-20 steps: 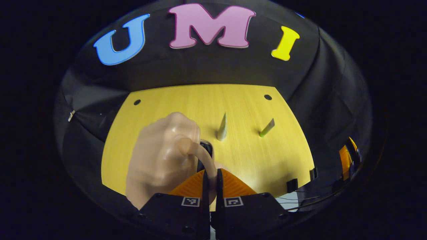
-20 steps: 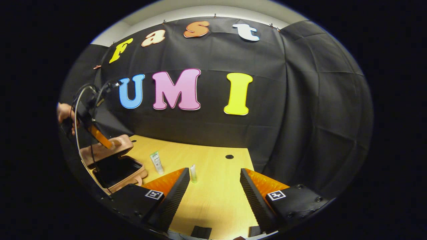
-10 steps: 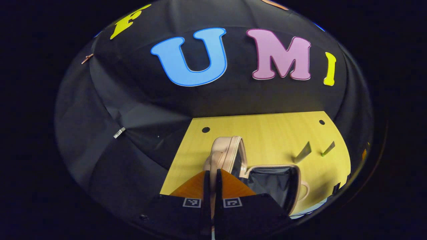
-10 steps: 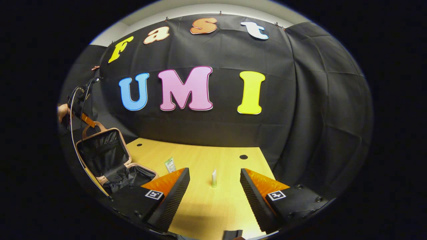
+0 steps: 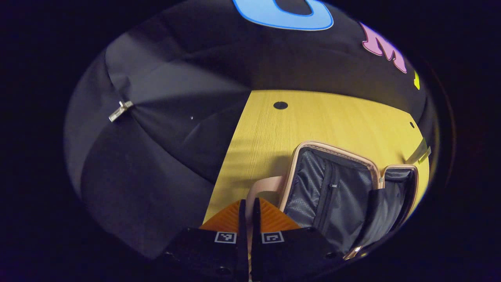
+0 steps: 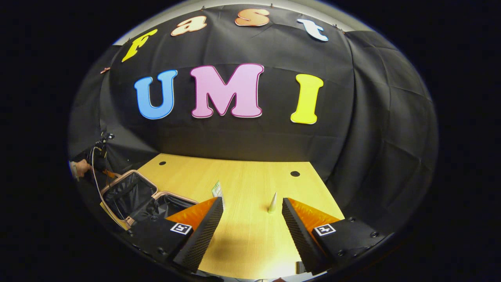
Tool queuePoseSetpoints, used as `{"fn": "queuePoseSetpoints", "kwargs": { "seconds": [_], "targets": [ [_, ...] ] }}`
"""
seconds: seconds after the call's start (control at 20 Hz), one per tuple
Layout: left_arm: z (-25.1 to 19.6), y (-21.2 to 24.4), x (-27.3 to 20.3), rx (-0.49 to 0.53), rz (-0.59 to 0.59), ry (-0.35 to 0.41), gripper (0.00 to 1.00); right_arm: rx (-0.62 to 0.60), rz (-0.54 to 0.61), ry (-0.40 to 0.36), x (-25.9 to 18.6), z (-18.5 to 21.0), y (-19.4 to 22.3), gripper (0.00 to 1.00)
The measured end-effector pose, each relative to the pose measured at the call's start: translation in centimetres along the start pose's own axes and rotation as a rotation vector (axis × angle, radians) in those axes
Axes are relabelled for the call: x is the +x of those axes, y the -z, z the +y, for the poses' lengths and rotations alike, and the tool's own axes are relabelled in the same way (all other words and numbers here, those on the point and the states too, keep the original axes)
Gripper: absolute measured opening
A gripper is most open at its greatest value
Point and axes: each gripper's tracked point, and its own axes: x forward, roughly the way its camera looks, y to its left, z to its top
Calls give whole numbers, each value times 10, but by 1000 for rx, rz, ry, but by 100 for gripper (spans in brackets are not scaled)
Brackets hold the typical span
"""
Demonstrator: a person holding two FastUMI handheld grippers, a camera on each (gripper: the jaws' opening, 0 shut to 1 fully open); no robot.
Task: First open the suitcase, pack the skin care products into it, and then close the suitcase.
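The left hand-held gripper (image 5: 247, 205) has its fingers pressed nearly together around the pink handle (image 5: 261, 187) of the suitcase (image 5: 332, 188), which lies wide open at the tabletop's left side with its dark lining showing. The right hand-held gripper (image 6: 250, 219) hovers with jaws spread wide and empty above the yellow wooden tabletop (image 6: 242, 176), where two skin care tubes, a white-green one (image 6: 216, 189) and a pale pointed one (image 6: 272, 201), stand just ahead of its fingers. Two small dark holes (image 6: 294, 173) mark the tabletop's far corners, and black cloth (image 6: 372, 117) drapes the booth all round.
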Motion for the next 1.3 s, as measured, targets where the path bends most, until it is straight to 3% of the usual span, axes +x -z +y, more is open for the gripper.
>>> {"fn": "queuePoseSetpoints", "kwargs": {
  "seconds": [0.15,0.25,0.4,0.55,0.65,0.75,0.9,1.1,1.3],
  "targets": [
    [20,16,25,7,-1,-18,10,-3,33,0,6,16,6,96],
    [20,16,24,12,-48,-2,19,-10,36,11,12,17,6,96],
    [19,-27,-25,-9,-255,22,98,-9,40,41,24,9,7,96],
    [-21,-66,-116,-11,-500,116,96,-14,27,59,39,-1,6,96],
    [-90,-74,-179,-10,-615,287,96,-19,15,62,46,-7,6,96],
    [-166,-74,-221,-12,-629,487,96,-13,5,51,55,-12,10,96],
    [-284,-58,-257,21,-613,657,96,4,16,38,66,-26,23,96],
    [-417,-25,-250,106,-490,710,96,-16,30,7,71,-44,36,96],
    [-486,-13,-202,193,-343,657,96,-16,60,-45,77,-61,55,96]
  ]
}}
